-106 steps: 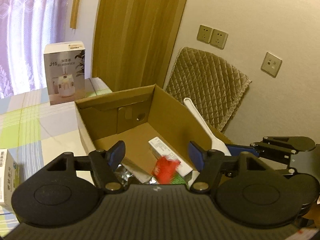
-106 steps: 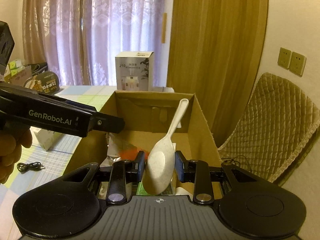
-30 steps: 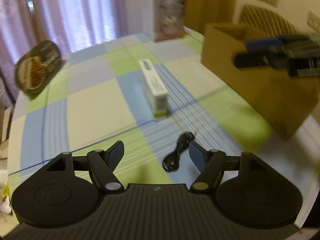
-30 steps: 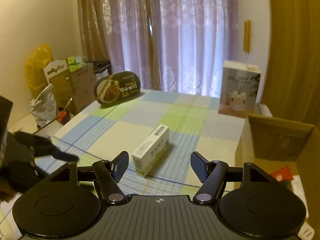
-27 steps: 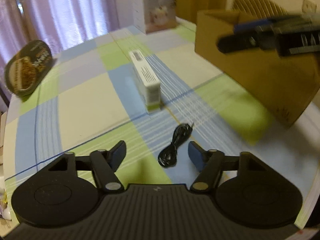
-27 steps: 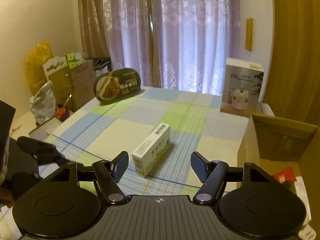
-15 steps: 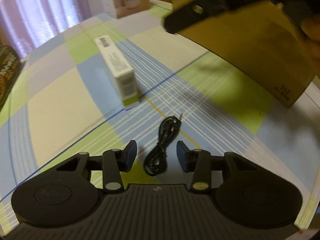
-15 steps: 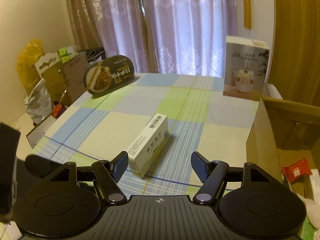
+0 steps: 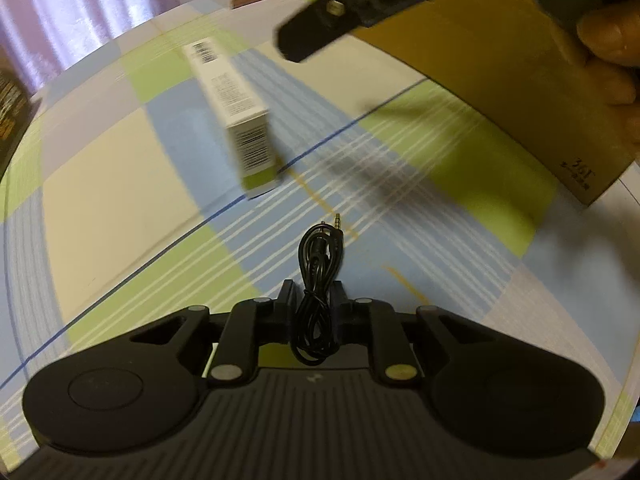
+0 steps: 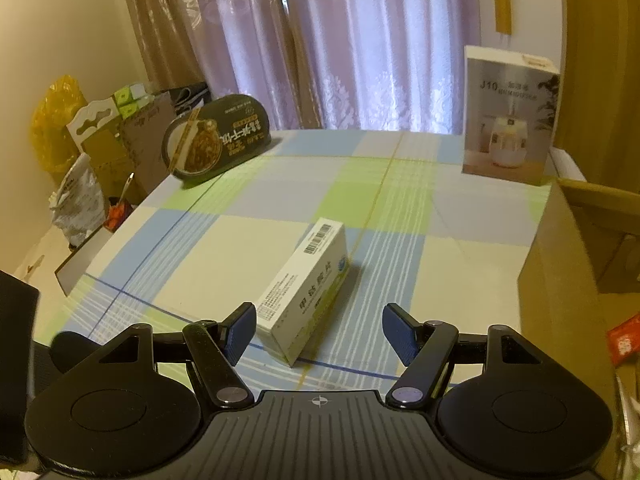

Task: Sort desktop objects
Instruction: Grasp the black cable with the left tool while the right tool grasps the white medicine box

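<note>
A coiled black audio cable (image 9: 318, 264) lies on the checked tablecloth, and my left gripper (image 9: 312, 300) is shut on its near loops. A white and green carton (image 9: 234, 114) stands a little further off, left of centre. In the right wrist view the same carton (image 10: 308, 286) lies just ahead of my right gripper (image 10: 318, 332), which is open with nothing between its fingers. The brown cardboard box (image 9: 516, 80) sits to the right, and its wall (image 10: 560, 264) shows at the right edge of the right wrist view. The other gripper's black finger (image 9: 320, 32) hangs above the carton.
A tall white humidifier box (image 10: 508, 114) stands at the table's far right. A dark oval food tub (image 10: 216, 140) leans at the far left edge. Bags and cartons (image 10: 92, 148) crowd the floor left of the table. A person's hand (image 9: 616, 52) is at upper right.
My left gripper swung from the cardboard box to the table, came down over the cable and shut on it. The right gripper let go of the white spoon and moved toward the carton.
</note>
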The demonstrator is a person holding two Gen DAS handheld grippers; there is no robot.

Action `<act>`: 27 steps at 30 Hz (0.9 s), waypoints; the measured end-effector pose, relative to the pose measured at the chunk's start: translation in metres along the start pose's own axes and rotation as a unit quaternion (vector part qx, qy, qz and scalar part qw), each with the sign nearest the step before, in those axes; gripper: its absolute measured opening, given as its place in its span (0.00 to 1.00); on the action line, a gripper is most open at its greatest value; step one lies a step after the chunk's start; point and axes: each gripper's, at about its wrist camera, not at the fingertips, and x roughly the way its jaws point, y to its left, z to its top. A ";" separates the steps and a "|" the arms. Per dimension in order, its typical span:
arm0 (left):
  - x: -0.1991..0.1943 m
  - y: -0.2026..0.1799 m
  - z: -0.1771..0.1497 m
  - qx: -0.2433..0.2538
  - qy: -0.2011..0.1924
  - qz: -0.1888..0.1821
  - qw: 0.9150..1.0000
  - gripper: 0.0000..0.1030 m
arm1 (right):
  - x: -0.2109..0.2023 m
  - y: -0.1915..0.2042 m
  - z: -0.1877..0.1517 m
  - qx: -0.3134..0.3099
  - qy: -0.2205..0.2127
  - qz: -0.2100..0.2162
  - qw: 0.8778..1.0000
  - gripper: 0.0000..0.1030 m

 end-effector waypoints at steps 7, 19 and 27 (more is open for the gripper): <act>-0.007 0.045 -0.012 -0.104 -0.002 0.054 0.993 0.13 | 0.023 0.009 0.001 0.009 0.015 0.014 1.000 0.65; -0.002 0.051 -0.014 -0.131 -0.028 0.056 0.989 0.22 | 0.080 0.025 0.004 0.006 0.053 0.011 0.999 0.65; -0.001 0.051 -0.013 -0.126 -0.024 0.054 0.990 0.13 | 0.083 0.023 0.005 -0.010 0.069 -0.009 0.998 0.21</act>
